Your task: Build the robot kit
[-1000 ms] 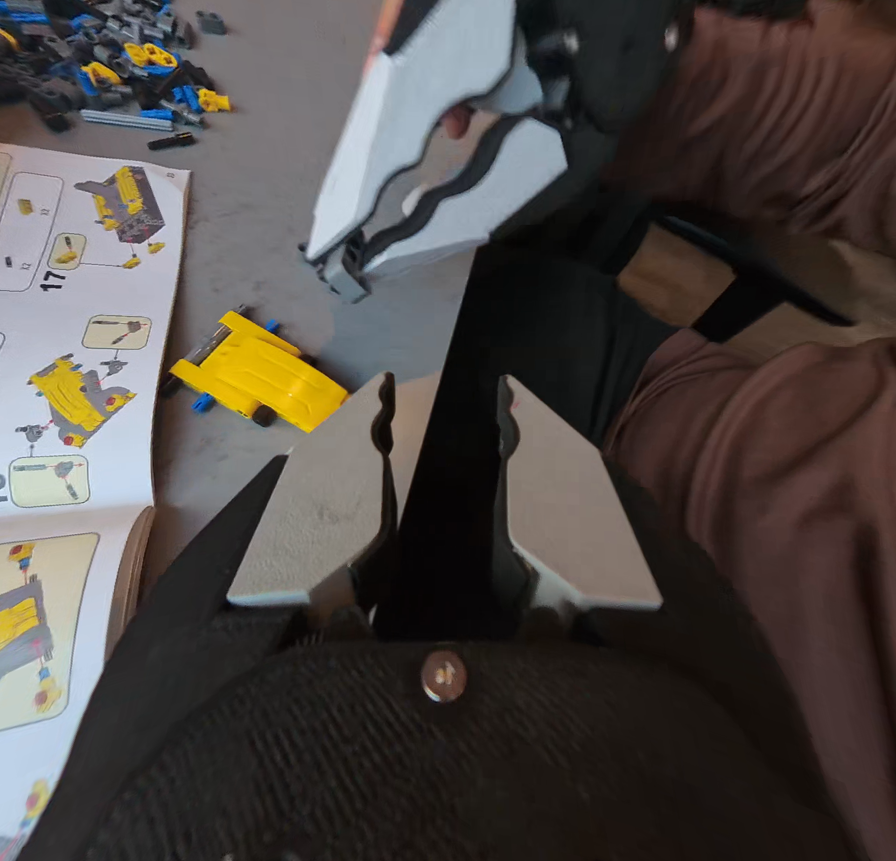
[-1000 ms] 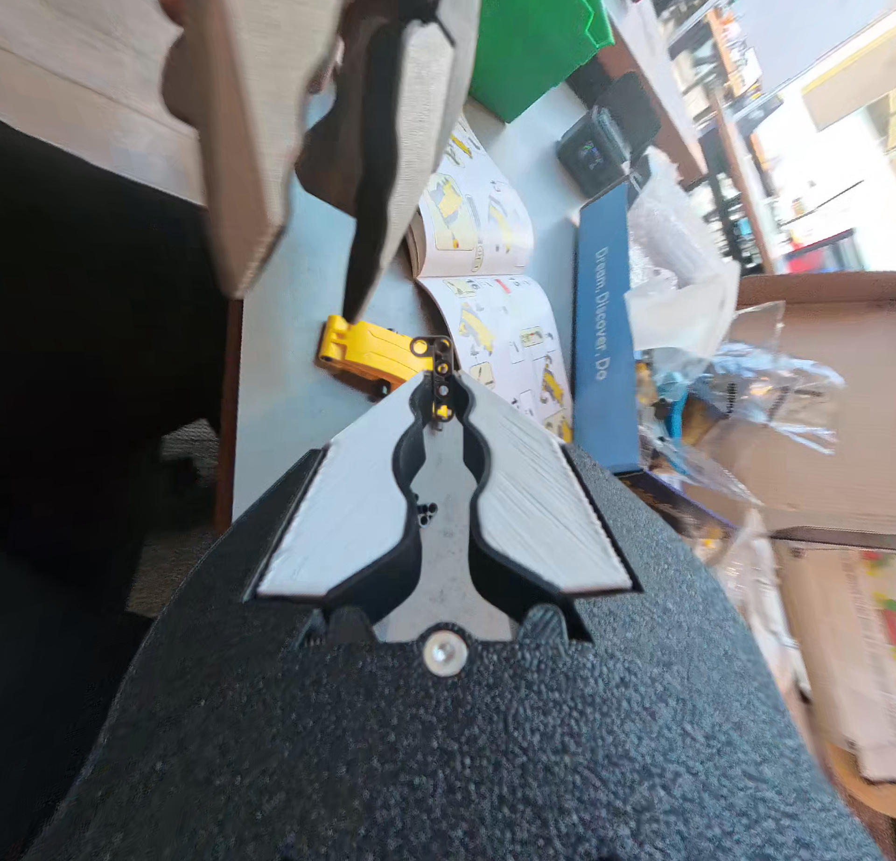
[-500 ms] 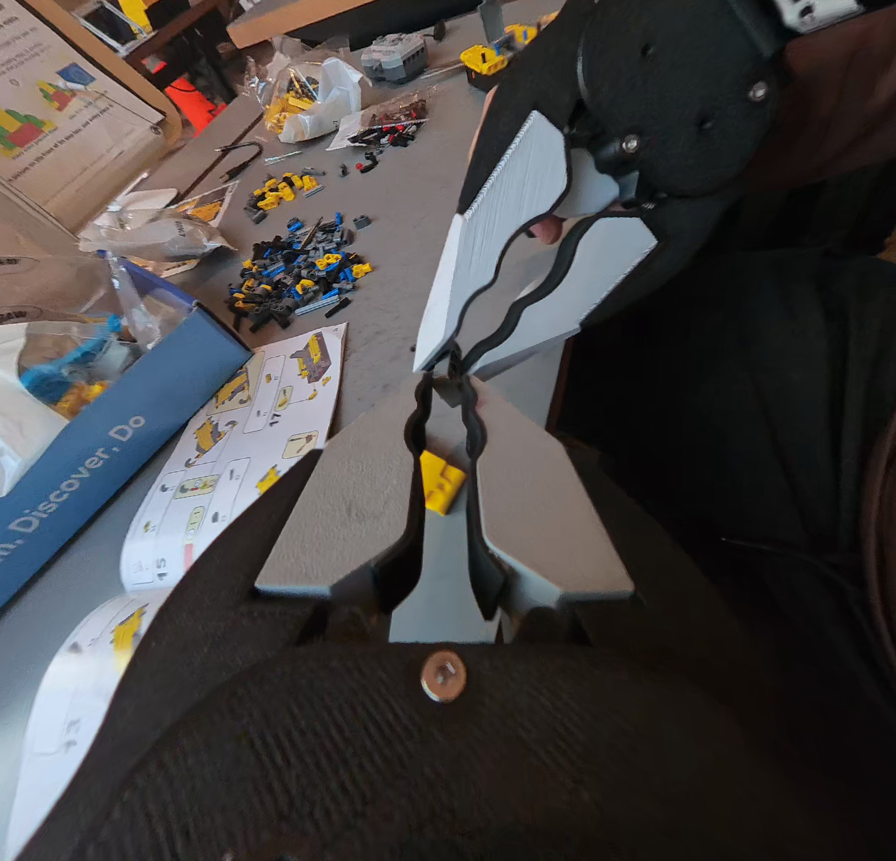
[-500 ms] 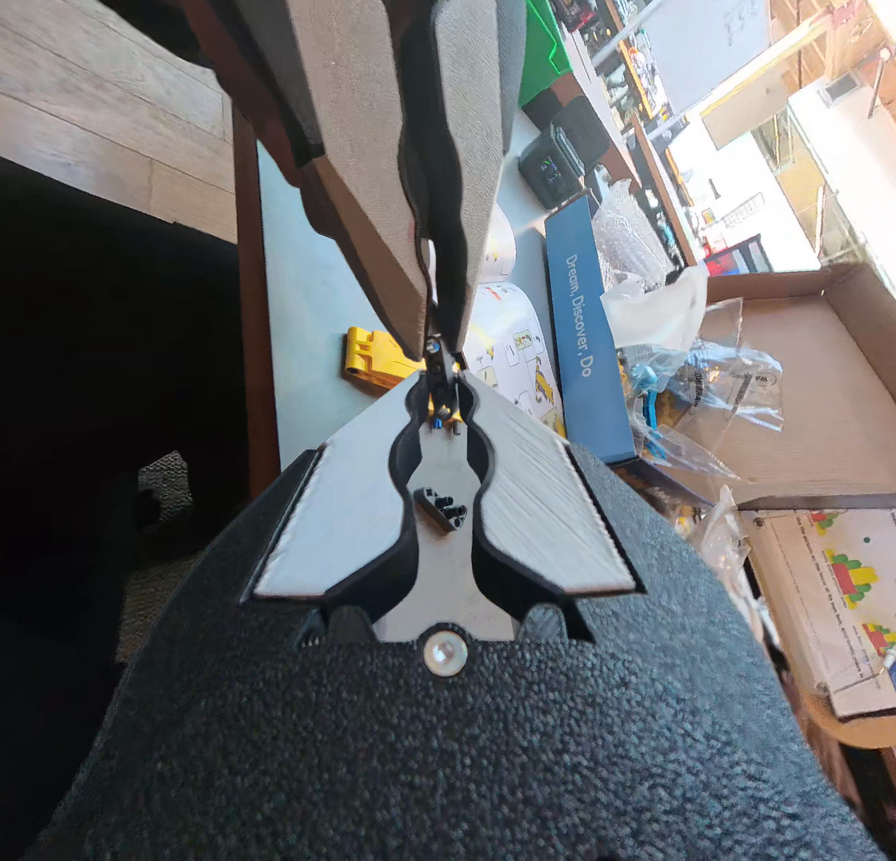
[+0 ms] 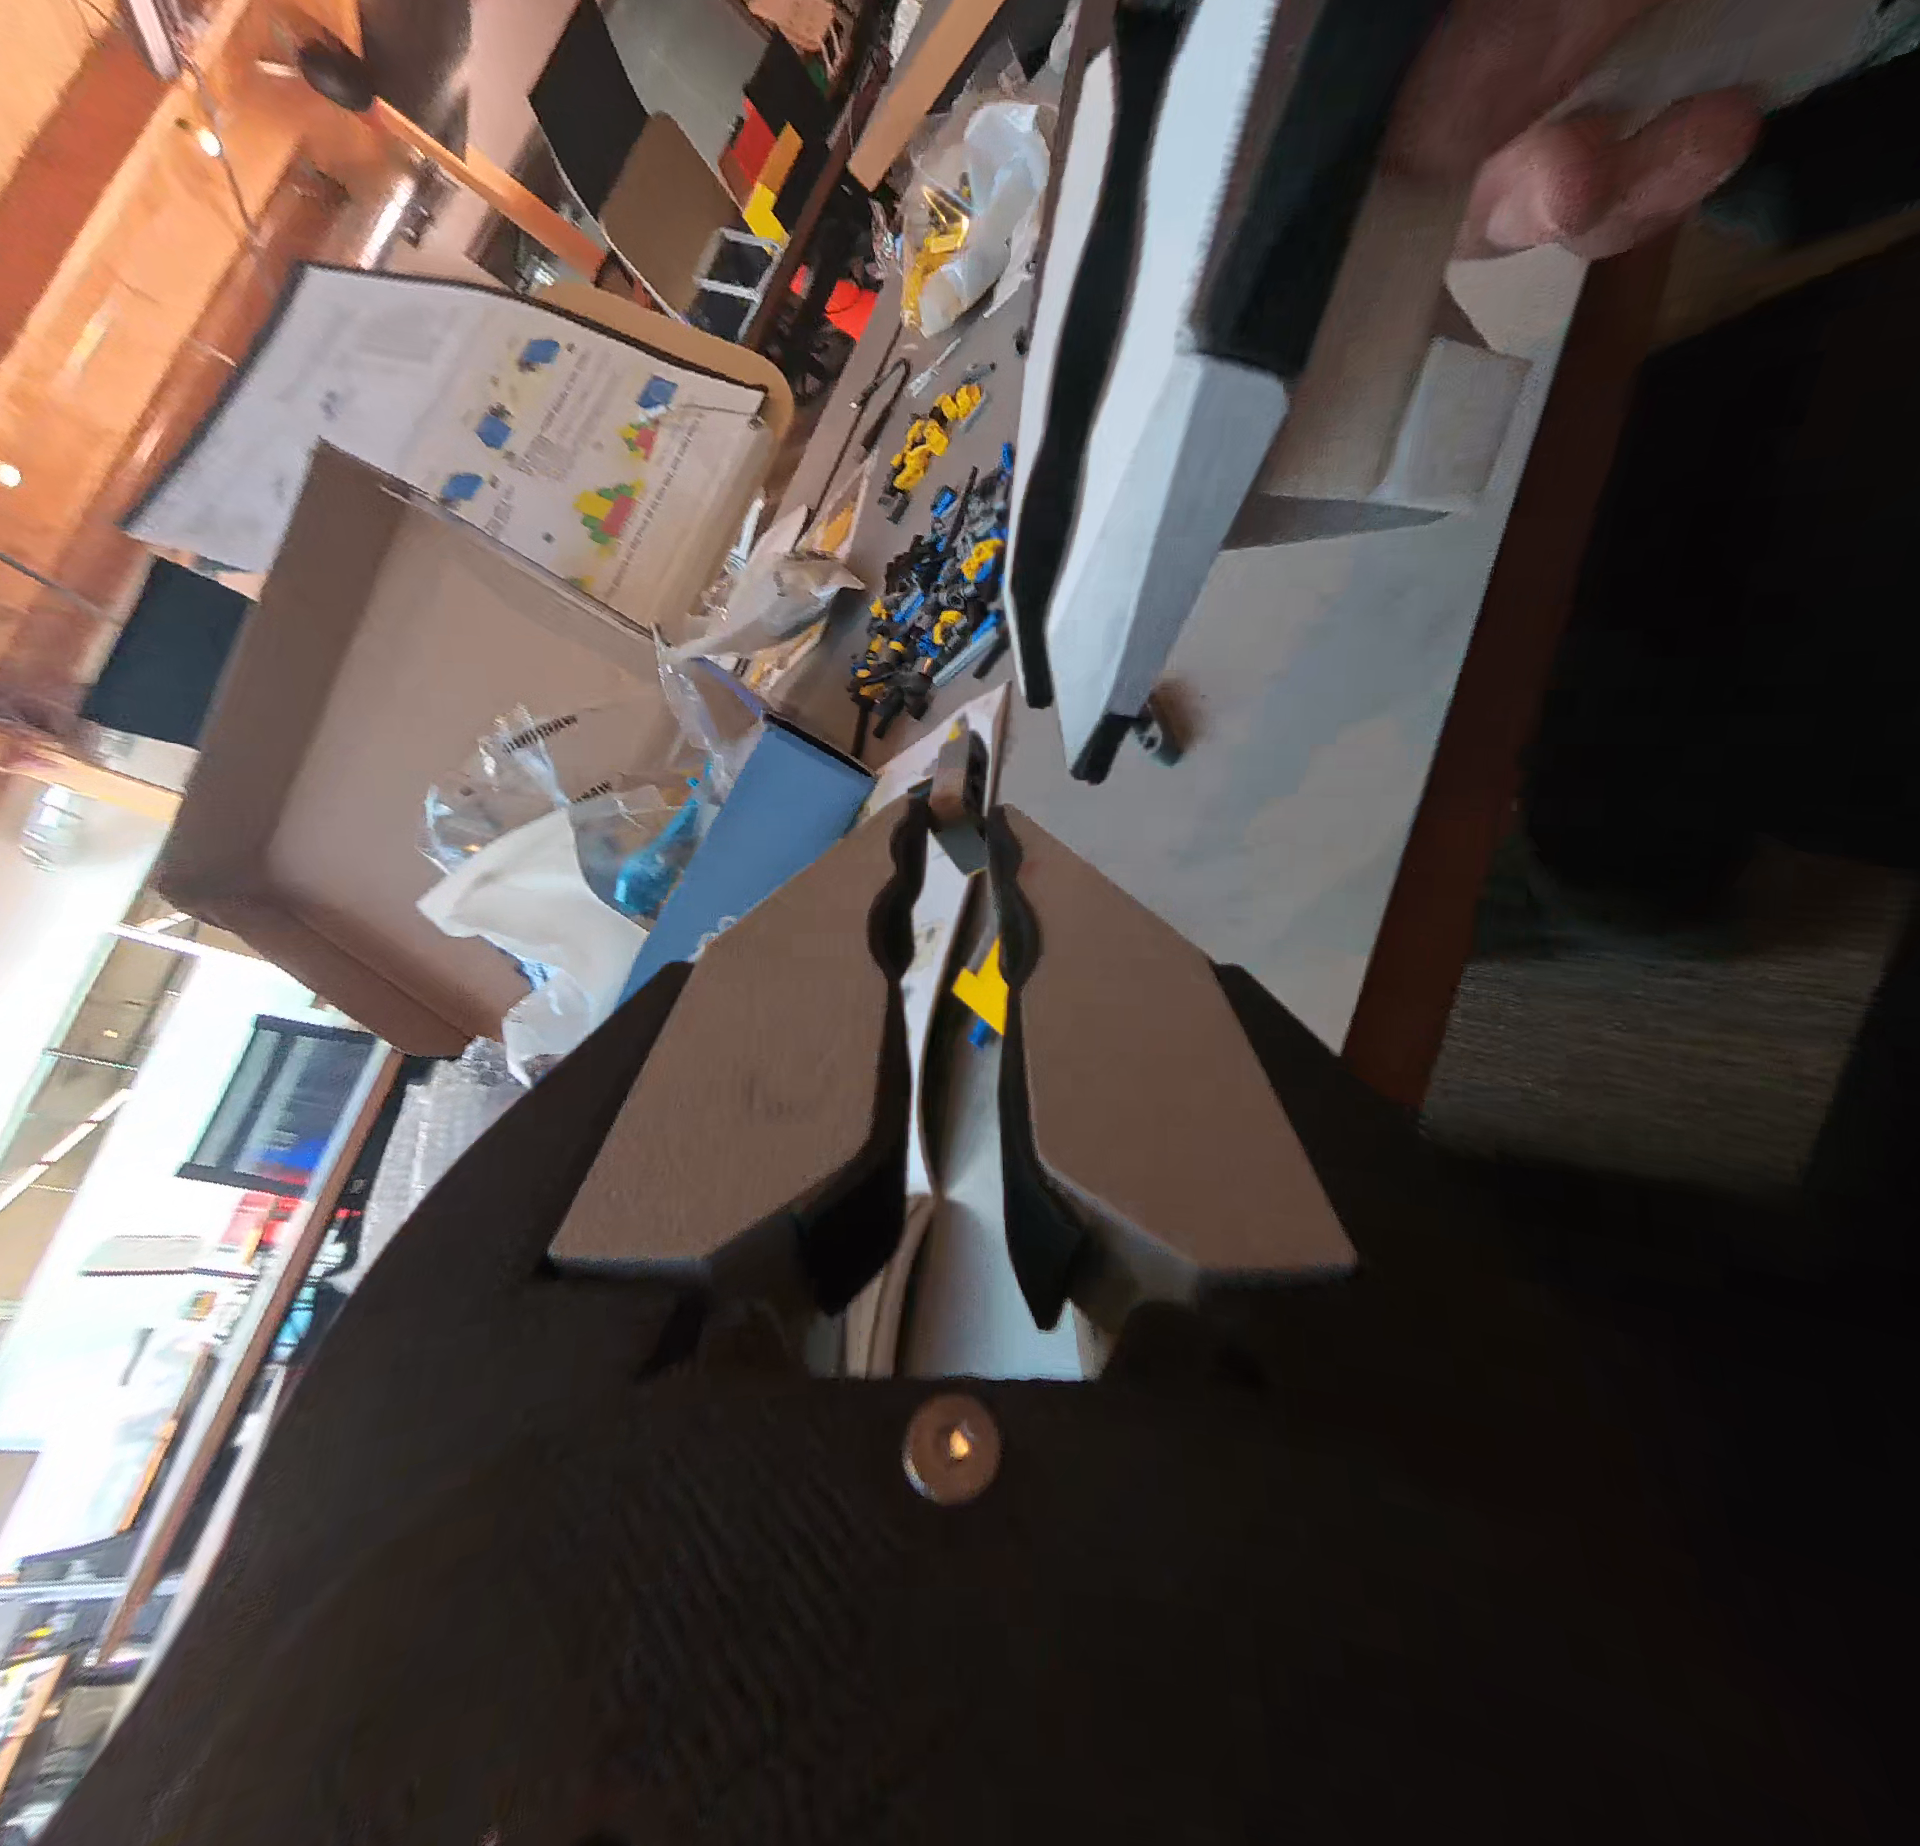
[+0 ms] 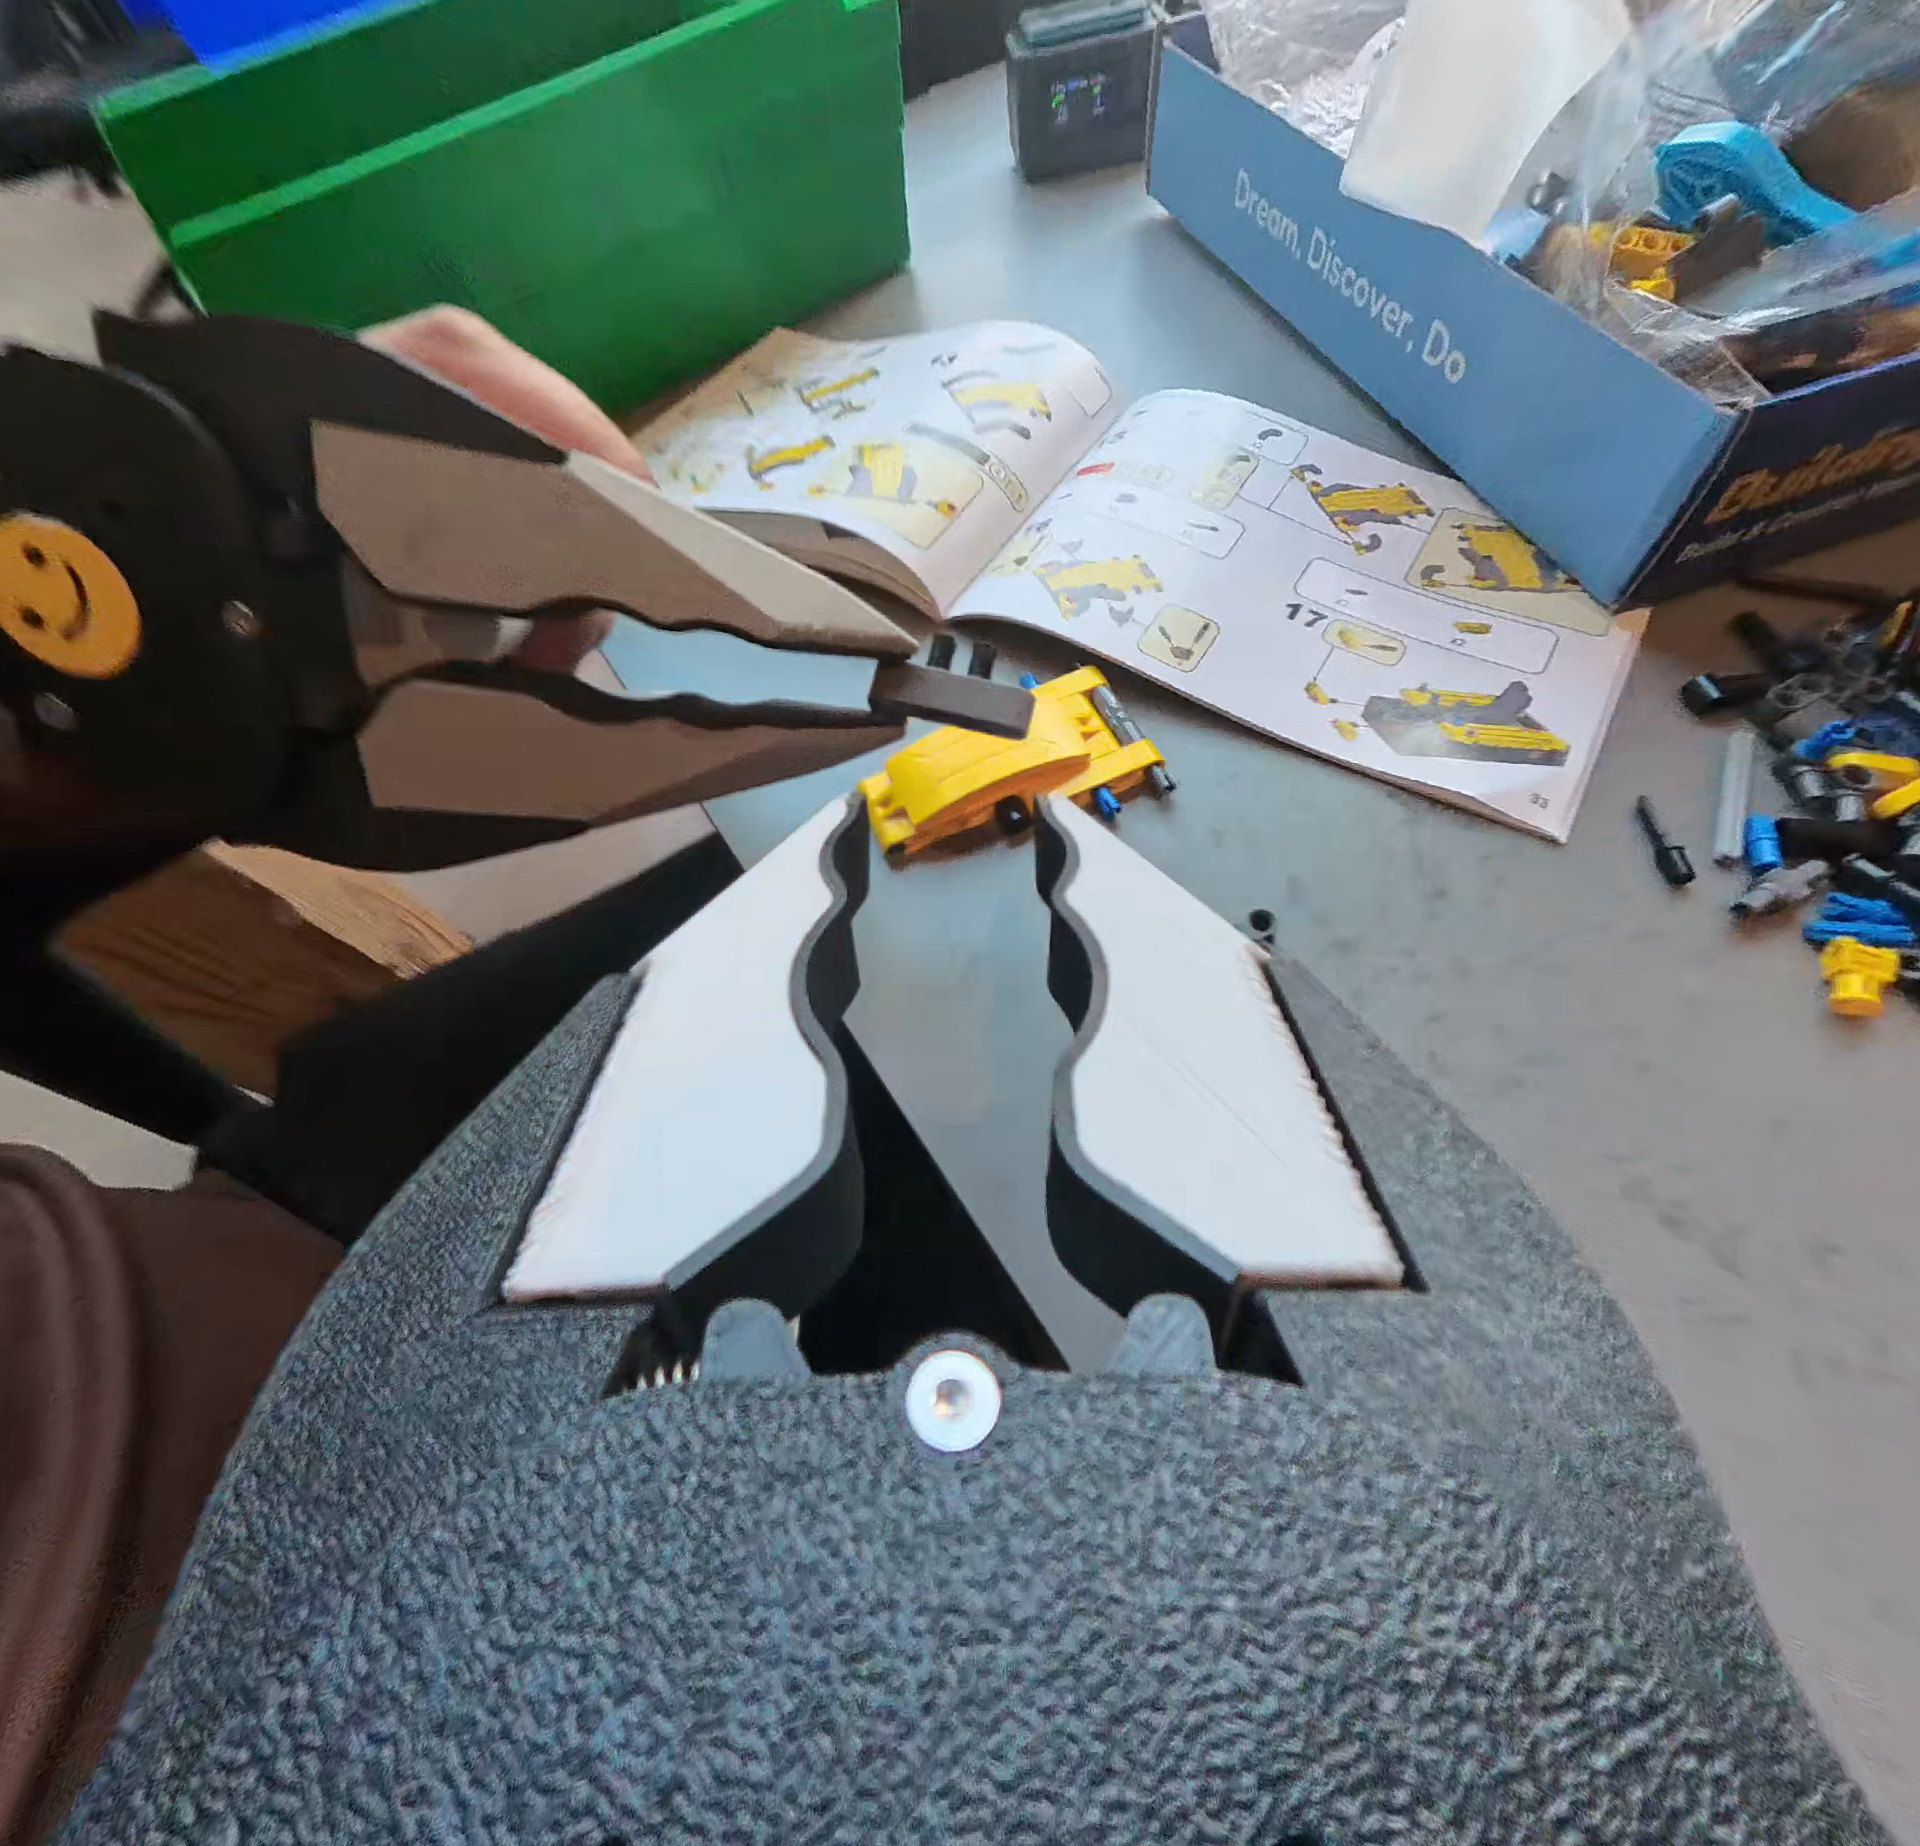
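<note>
Two claws show. In the left wrist view, the left claw [image 5: 951,822] sits at frame centre, clamped on a small dark grey piece [image 5: 961,840] that juts past its tips. A pile of loose parts [image 5: 935,601] lies above it on the tabletop [image 5: 1299,809], and a blue box [image 5: 769,840] is to its left.

In the right wrist view, the right claw [image 6: 945,820] stands apart and empty, with a yellow assembly [image 6: 987,757] just above its tips. The left claw reaches in from the left and holds its piece over the assembly; I cannot tell whether they touch. An open booklet [image 6: 1247,549] lies to the upper right.
</note>
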The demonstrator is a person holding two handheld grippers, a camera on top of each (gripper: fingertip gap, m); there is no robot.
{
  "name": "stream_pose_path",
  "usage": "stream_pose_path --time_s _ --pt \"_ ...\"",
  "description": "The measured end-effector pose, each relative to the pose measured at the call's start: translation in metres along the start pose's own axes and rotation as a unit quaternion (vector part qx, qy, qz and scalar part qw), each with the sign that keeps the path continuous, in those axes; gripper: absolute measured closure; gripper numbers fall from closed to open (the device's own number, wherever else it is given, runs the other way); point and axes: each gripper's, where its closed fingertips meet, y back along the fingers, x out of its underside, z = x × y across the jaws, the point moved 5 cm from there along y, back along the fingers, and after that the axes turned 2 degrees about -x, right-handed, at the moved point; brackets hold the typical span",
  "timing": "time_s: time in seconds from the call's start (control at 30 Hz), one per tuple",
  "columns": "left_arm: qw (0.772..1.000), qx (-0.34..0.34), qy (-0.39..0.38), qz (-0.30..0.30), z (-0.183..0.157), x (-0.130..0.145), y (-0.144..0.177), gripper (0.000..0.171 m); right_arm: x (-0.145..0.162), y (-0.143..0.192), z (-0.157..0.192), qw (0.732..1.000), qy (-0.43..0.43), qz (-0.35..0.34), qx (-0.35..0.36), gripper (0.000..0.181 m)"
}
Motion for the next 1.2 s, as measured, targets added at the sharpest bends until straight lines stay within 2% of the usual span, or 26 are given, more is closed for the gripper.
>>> stream_pose_path --time_s 0.17,0.47,0.67,0.9,1.0,1.1,1.17,1.2 --pt "0.999 -0.023 -0.029 -0.011 -0.001 -0.005 0.003 0.164 -0.011 0.005 0.0 0.997 -0.042 -0.052 -0.028 0.146" --pt "0.997 -0.039 -0.062 -0.025 -0.007 -0.015 0.004 0.167 -0.011 -0.002 0.003 0.996 -0.064 -0.047 -0.049 0.146" --pt "0.999 -0.009 -0.024 -0.033 -0.011 -0.013 0.002 0.166 -0.007 -0.003 -0.001 0.998 -0.035 -0.027 -0.053 0.151" --pt "0.998 0.041 0.033 -0.034 -0.019 -0.008 -0.002 0.163 0.0 -0.005 -0.006 0.999 0.033 0.023 -0.027 0.151" --pt "0.993 0.08 0.063 -0.058 -0.022 -0.01 0.001 0.159 0.006 -0.005 -0.012 0.994 0.082 0.071 0.009 0.151" --pt "0.978 0.145 0.116 -0.092 -0.016 -0.013 0.01 0.144 0.02 -0.007 -0.011 0.982 0.111 0.153 0.008 0.151" --pt "0.97 0.189 0.138 -0.06 -0.005 -0.002 0.01 0.142 0.028 -0.01 -0.009 0.972 0.123 0.199 0.0 0.151" --pt "0.968 0.205 0.141 -0.039 0.002 0.006 0.008 0.135 0.028 -0.013 -0.008 0.971 0.123 0.207 -0.008 0.151"
